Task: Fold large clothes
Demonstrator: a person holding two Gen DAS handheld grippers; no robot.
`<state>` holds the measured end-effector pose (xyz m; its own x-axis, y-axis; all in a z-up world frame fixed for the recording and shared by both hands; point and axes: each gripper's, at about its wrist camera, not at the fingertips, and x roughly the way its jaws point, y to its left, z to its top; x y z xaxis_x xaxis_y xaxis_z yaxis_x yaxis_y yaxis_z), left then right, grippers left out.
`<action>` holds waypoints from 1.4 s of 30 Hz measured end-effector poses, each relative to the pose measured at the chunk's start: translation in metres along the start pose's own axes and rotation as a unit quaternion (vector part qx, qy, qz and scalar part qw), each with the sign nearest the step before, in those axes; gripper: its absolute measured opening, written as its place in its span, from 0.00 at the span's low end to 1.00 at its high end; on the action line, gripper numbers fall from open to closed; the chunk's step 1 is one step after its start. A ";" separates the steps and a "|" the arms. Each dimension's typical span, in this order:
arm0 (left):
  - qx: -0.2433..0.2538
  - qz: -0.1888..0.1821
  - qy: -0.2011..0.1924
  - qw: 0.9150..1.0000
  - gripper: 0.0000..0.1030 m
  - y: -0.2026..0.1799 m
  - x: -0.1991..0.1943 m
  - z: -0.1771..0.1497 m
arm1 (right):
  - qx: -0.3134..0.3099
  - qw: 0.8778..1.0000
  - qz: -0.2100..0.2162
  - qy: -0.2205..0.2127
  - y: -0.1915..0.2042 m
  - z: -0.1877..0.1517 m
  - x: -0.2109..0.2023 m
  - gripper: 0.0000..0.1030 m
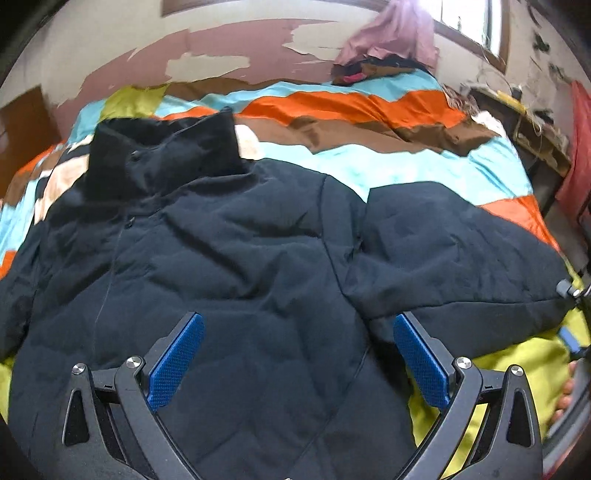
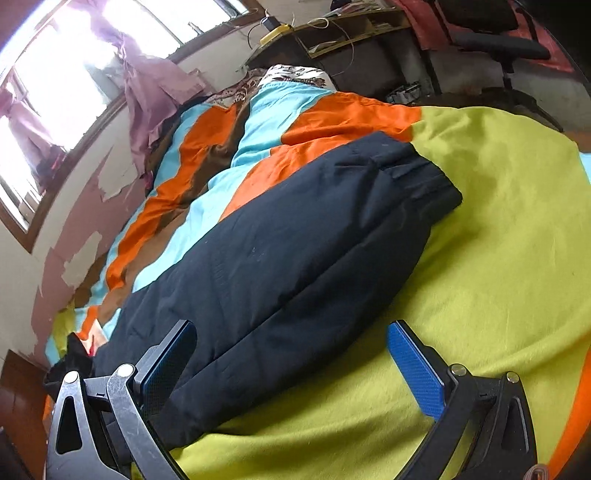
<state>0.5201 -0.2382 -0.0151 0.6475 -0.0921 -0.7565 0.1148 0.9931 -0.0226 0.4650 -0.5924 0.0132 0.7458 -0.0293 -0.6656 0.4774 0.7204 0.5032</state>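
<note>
A dark navy padded jacket lies spread flat on a bed, collar at the far end and one sleeve stretched out to the right. My left gripper hovers open over the jacket's lower body, blue pads wide apart with nothing between them. In the right wrist view the same sleeve runs away to its cuff. My right gripper is open above the sleeve's near end, its left finger over the fabric and its right finger over the yellow-green cover.
The bed carries a striped cover in orange, cyan, brown and yellow-green. Pink cloth hangs by a window. A cluttered desk and a chair stand beyond the bed. A hand shows at the right edge.
</note>
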 end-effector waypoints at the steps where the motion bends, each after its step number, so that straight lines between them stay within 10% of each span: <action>1: 0.008 0.004 0.002 1.000 0.98 -0.004 0.007 -0.001 | -0.001 1.000 0.005 0.000 0.000 0.001 0.000 1.00; 5: 0.056 0.035 0.027 0.997 0.98 -0.018 0.035 -0.010 | 0.015 1.000 0.026 -0.006 -0.008 0.004 0.000 0.90; 7: 0.067 0.037 0.030 0.997 0.98 -0.022 0.045 -0.017 | 0.021 0.999 0.029 -0.002 -0.010 0.002 0.004 0.58; 16: 0.059 0.022 0.039 0.997 0.99 -0.018 0.071 -0.031 | 0.074 0.992 0.098 -0.022 -0.030 -0.003 0.007 0.13; 25: 0.066 -0.059 0.067 0.994 0.99 0.019 0.013 -0.038 | 0.041 0.981 0.137 -0.131 0.004 -0.004 -0.055 0.10; 32: 0.115 -0.055 0.061 0.990 0.99 0.080 -0.070 -0.076 | -0.015 0.970 0.157 -0.187 0.059 -0.017 -0.126 0.09; 42: 0.019 -0.015 0.051 0.998 0.99 0.215 -0.146 -0.114 | -0.197 0.941 0.180 -0.210 0.227 -0.064 -0.181 0.09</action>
<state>0.3645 -0.0027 0.0160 0.5635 -0.1129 -0.8183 0.1631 0.9863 -0.0238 0.4091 -0.3795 0.2124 0.9833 0.0546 -0.1736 0.0110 0.9343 0.3564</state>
